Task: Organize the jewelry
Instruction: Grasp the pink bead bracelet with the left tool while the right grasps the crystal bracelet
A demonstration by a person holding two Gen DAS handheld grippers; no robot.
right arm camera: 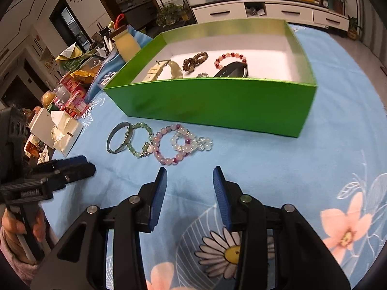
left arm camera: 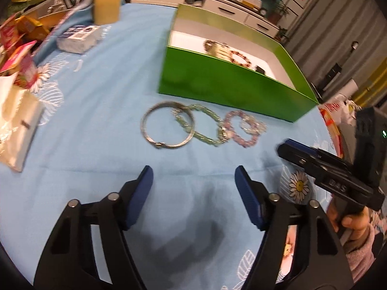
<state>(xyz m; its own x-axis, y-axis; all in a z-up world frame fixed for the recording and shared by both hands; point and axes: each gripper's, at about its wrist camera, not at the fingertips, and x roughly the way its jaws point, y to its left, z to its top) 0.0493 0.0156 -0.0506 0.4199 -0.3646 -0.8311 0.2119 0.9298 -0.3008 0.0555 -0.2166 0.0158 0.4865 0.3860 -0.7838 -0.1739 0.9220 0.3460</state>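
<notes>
We cannot read any words here. There are small raised letters on the side of each claw, and labels on the packets at the table edge, but they are too blurry for us to make out.

Our left claw [left arm camera: 193,176] is spread wide, with nothing between its blue pads [left arm camera: 140,193]. It hangs over the blue flowered cloth [left arm camera: 96,84]. Our right claw [right arm camera: 189,181] is spread too, a bit less wide, and it also holds nothing and touches nothing.

Four pieces of jewelry lie in a row on the cloth, just in front of the green box [right arm camera: 217,104]. We see a silver bangle [right arm camera: 119,137], then a green bead bracelet [right arm camera: 142,142] lying over its edge, then a pink bead bracelet [right arm camera: 167,145], then a clear bead bracelet [right arm camera: 191,142] touching the pink one.

Inside the box we see a brown bead bracelet [right arm camera: 194,60], a red bead bracelet [right arm camera: 229,58], a black watch [right arm camera: 232,70] and a pale watch strap [right arm camera: 157,68].
</notes>
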